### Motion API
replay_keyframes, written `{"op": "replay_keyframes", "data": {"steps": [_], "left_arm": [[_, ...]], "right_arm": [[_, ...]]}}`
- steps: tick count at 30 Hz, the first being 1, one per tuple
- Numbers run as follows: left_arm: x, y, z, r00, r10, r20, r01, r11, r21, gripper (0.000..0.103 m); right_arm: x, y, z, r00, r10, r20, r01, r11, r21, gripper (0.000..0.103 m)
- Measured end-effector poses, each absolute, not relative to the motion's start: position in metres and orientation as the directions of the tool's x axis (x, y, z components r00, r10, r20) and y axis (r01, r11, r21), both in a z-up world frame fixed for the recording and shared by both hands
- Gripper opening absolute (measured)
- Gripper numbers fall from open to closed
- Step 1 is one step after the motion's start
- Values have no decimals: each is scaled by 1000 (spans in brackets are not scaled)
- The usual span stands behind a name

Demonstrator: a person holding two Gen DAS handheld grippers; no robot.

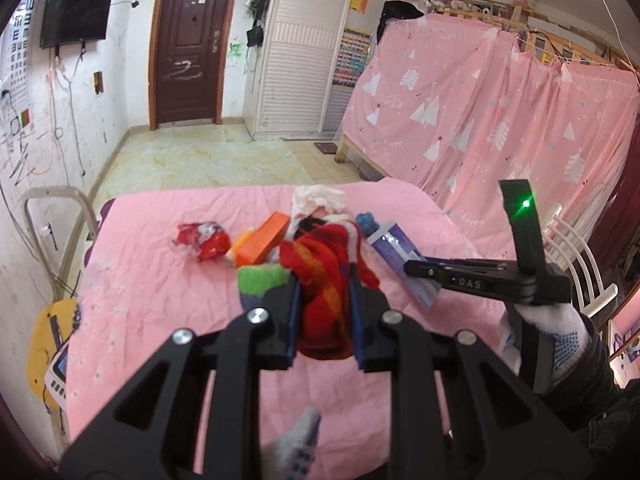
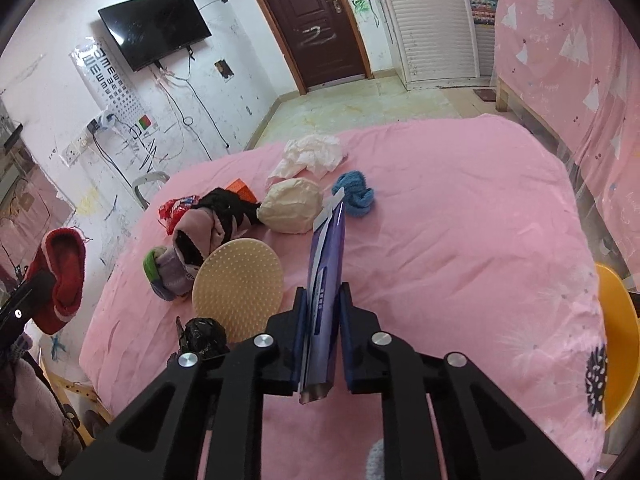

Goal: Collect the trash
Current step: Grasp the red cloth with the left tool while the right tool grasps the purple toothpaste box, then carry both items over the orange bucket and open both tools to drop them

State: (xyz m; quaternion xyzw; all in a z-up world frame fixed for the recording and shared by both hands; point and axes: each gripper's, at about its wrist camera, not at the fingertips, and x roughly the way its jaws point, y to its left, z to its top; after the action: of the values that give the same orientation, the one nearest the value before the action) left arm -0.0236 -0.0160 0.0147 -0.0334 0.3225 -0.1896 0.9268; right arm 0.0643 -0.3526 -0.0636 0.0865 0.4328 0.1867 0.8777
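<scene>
Trash: a flat purple wrapper [image 2: 326,280] is clamped edge-on in the right gripper [image 2: 323,312], lifted off the bed [image 2: 460,240]; a crumpled red wrapper [image 1: 206,240] lies near the bed's left edge, white crumpled paper [image 2: 314,152] near the far edge, a black crumpled bag [image 2: 204,336] at the near-left corner.
Right jaws: pressed together on the purple wrapper, which sticks out ahead of them.
Left jaws: the left gripper [image 1: 324,292] is closed on a red knitted sock [image 1: 324,280], its bulk filling the narrow gap between the pads.
Other things on the bed: orange box [image 1: 266,240], blue yarn bundle [image 2: 354,192], beige studded disc [image 2: 238,290], green-tipped sock [image 2: 162,270], all toward the left and far side.
</scene>
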Motion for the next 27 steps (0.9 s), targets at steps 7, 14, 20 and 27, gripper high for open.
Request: {"op": "replay_keyframes", "data": {"steps": [7,14,20,27], "left_arm": [[3,-93,27,665,-442,-603,424,887,-183,20],[24,-207,32,581,-524,-622,549,817,-175,20],[39,-295,18,489,-554,-674,616,766,-182,20],[53,-381,-6,390,-562,-729,669,717,-195,36]], "right_arm": [[39,-441,-41,661,343,-667,-162,934,320,6],[18,-545,-37,734,224,-641,-30,954,299,6],[7,-618,-49,762,149,-630,70,948,309,6],[6,-661,-71,757,132,-640,131,929,347,6]]}}
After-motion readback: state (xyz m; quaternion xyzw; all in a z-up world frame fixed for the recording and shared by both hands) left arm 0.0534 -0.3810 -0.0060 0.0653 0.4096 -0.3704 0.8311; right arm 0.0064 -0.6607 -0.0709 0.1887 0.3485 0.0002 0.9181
